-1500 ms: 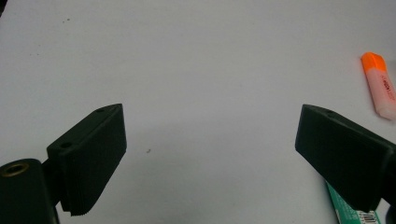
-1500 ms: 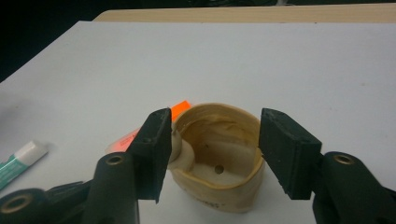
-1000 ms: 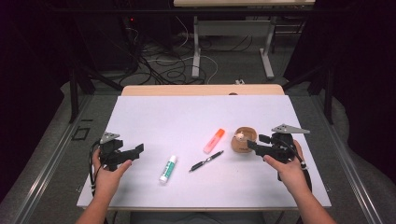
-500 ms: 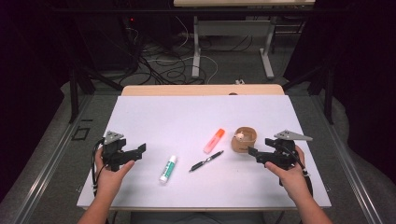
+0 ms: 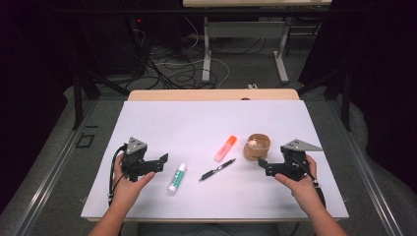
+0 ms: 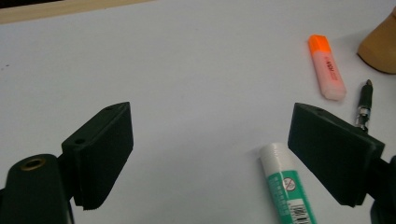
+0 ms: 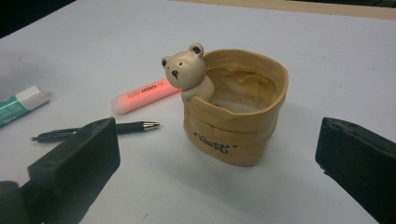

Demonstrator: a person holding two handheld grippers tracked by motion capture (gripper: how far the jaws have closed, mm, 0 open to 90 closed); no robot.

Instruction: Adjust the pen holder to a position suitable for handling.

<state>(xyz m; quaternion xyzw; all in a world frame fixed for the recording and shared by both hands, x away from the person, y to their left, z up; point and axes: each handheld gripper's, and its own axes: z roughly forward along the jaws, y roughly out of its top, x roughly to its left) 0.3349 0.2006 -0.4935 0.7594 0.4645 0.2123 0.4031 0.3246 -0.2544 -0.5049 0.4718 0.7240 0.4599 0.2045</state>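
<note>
On the table (image 5: 147, 123), both grippers gape, empty.
Left gripper (image 5: 160, 162) should straddle the glue stick (image 5: 177, 177) squarely; right gripper (image 5: 265, 164) probably steadies the pot (image 5: 258, 146).

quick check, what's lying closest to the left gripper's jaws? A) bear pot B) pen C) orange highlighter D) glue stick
D: the glue stick lies right by the left gripper, its white cap near one open jaw, while the pen and orange highlighter lie farther off.

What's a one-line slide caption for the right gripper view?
Open right gripper facing a tan bag-shaped holder with a bear figure, beside an orange highlighter and black pen.
</note>
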